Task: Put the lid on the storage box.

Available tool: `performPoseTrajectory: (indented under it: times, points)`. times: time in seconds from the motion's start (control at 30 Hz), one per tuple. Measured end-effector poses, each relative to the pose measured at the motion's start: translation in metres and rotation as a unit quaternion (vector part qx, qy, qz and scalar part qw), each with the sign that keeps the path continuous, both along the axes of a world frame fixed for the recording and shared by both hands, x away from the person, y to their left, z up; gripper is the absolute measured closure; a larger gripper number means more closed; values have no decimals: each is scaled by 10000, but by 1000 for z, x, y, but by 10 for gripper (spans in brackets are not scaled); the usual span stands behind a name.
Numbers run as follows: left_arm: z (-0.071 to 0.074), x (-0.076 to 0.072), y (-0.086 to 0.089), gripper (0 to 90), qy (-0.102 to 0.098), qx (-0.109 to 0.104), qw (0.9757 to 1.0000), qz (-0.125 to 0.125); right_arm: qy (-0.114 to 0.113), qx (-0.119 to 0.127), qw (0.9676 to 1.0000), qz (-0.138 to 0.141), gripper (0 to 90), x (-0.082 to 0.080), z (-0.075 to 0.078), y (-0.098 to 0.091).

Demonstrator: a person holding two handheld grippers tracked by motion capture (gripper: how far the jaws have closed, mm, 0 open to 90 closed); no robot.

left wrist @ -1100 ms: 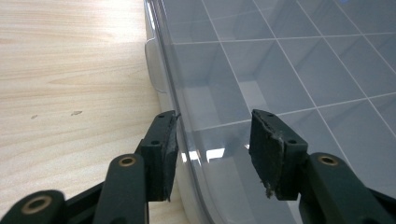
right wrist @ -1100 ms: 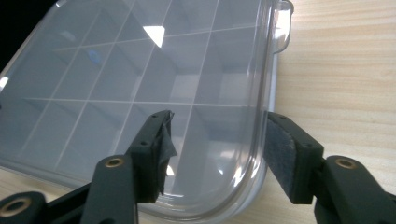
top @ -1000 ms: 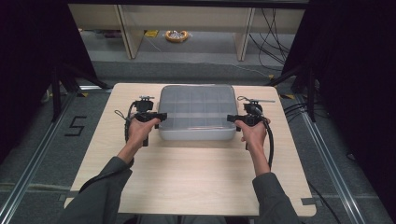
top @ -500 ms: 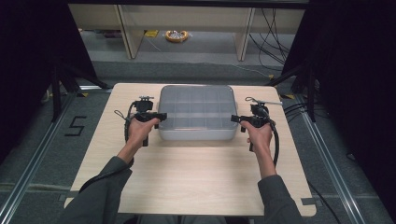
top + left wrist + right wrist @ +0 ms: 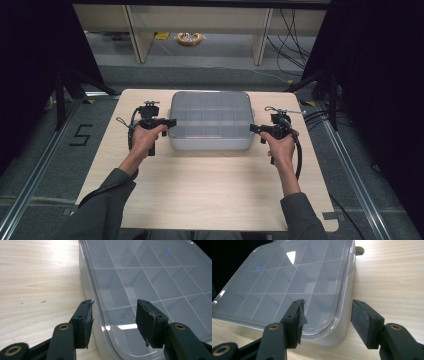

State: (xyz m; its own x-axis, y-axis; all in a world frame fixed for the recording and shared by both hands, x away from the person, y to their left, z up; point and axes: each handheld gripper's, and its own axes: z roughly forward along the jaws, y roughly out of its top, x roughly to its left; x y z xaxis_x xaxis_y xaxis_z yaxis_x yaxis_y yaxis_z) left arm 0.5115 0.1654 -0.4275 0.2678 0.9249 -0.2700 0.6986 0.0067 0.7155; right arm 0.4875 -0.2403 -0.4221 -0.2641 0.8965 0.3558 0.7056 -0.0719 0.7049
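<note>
Compartment box point(image 5: 210, 120) lies crosswise between us: left hand-held gripper point(image 5: 113, 317) just opening astride its near-left rim, right hand-held gripper point(image 5: 327, 320) likewise parting, neither gripping

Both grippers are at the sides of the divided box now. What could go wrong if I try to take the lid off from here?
1. The left gripper has just been opening; its jaws straddle the lid's rim without pressing, so a lift may slip.
2. The right gripper also straddles a corner without gripping; uneven pulls could tilt the lid.
3. The box sits loose on the table and may lift or slide along.
</note>
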Motion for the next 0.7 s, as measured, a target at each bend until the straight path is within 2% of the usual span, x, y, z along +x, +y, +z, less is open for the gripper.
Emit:
performPoseTrajectory:
  times: [0.07,0.1,0.13,0.17,0.27,0.3,0.33,0.37,0.43,0.47,0.53,0.67,0.7]
  points:
    - [3,-3,1,468,-29,-8,10000,-31,37,12,10000,-54,449,-2,1,1]
    - [4,-4,1,468,-40,-13,10000,-34,122,121,9998,-113,445,-4,3,3]
    - [5,-5,2,467,-38,2,10000,-81,-51,-38,10000,7,441,-3,2,0]
    - [5,-6,3,466,-36,11,9999,-125,9,34,10000,-42,439,-5,4,2]
    - [6,-8,4,464,-49,13,9999,-160,16,37,10000,-49,435,-8,7,4]
    - [7,-11,6,463,-19,21,9998,-211,-119,-93,9999,27,435,-8,6,2]
    - [7,-12,6,463,-54,-1,9998,-208,-2,-45,10000,-31,435,-10,8,5]
    - [7,-13,6,465,-46,7,9998,-205,-185,-278,9994,46,438,-8,6,3]
    - [7,-15,7,466,-40,11,9997,-257,-159,-302,9994,96,439,-10,7,3]
    - [7,-18,8,466,-48,-11,9995,-303,-235,-388,9989,152,437,-11,6,4]
    - [7,-20,9,475,-67,-23,9995,-323,-143,-334,9992,163,451,-14,8,5]
    - [5,-30,12,477,-75,-55,9989,-450,-227,-415,9985,267,449,-18,7,7]
    - [5,-36,14,470,-65,-80,9984,-551,-190,-469,9983,287,447,-20,7,6]
